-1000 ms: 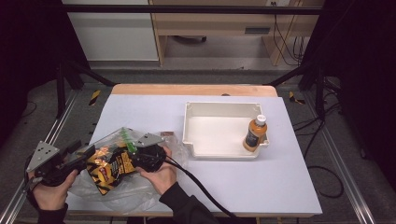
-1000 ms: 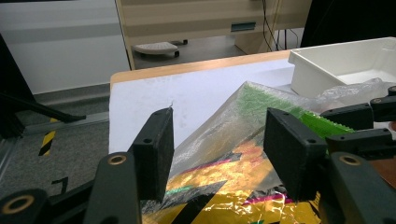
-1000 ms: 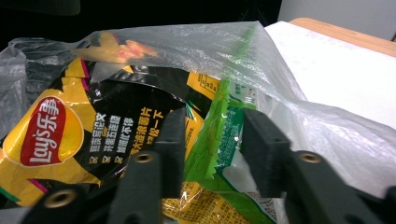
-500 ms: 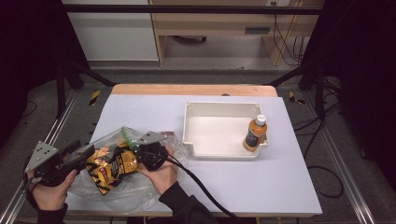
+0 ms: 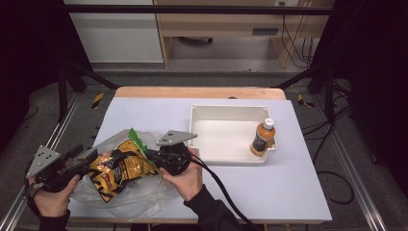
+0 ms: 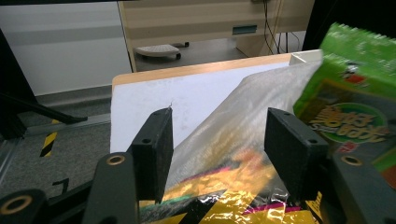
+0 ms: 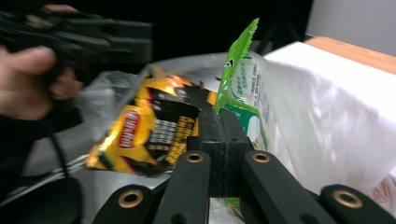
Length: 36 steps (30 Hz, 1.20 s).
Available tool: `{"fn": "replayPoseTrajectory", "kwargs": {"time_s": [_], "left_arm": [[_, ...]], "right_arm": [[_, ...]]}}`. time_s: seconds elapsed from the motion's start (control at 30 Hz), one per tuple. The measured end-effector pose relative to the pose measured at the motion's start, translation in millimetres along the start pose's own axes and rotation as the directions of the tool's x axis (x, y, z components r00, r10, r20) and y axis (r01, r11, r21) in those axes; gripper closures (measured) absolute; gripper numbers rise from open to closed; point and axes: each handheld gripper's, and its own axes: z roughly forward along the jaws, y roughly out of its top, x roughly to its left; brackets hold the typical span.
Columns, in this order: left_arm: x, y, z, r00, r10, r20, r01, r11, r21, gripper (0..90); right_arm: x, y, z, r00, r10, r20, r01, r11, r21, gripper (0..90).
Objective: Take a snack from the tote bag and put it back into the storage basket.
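At the near left corner of the table (image 5: 288, 159), a person works two grippers on a clear plastic bag (image 5: 139, 197) of snacks. The right gripper (image 5: 153, 155) has just clamped its jaws tight on the edge of a green packet (image 7: 240, 81), which stands half out of the bag's mouth. The left gripper (image 5: 84, 155) holds its jaws apart around the bag's lifted film, which passes between them; whether the pads press on it I cannot tell. A yellow-and-black packet (image 5: 118, 171) lies inside the bag between the two grippers. Farther right sits a white tray (image 5: 226, 109) with an orange bottle (image 5: 262, 138) upright in its corner.
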Motion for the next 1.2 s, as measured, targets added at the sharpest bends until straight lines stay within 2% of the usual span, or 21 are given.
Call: {"fn": "replayPoseTrajectory", "kwargs": {"time_s": [0.13,0.53,0.77,0.93,1.2], "left_arm": [[-0.2,0.0,-0.2,1.0000,0.002,0.001,-0.002,1.0000,-0.002,41.7],[-0.7,0.9,-1.9,1.0000,-0.002,0.000,0.002,0.9999,-0.014,41.3],[-0.2,1.1,-2.5,1.0000,-0.002,-0.001,0.002,0.9998,-0.018,41.3],[-0.5,1.4,-2.9,1.0000,-0.002,-0.004,0.002,0.9998,-0.019,41.2],[-1.5,1.4,-1.6,1.0000,0.002,-0.003,-0.002,0.9999,-0.013,41.1]], "right_arm": [[4.5,4.2,-11.5,0.9990,-0.010,-0.043,0.009,1.000,-0.024,90.0],[10.6,32.9,-47.2,0.9953,-0.069,-0.068,0.063,0.995,-0.082,90.0],[2.1,50.3,-76.5,0.9945,-0.096,-0.042,0.090,0.988,-0.121,90.0],[-9.0,58.4,-99.0,0.9939,-0.108,-0.021,0.104,0.984,-0.144,90.0],[-31.0,65.5,-135.6,0.9970,-0.074,-0.024,0.068,0.979,-0.194,90.0]]}}
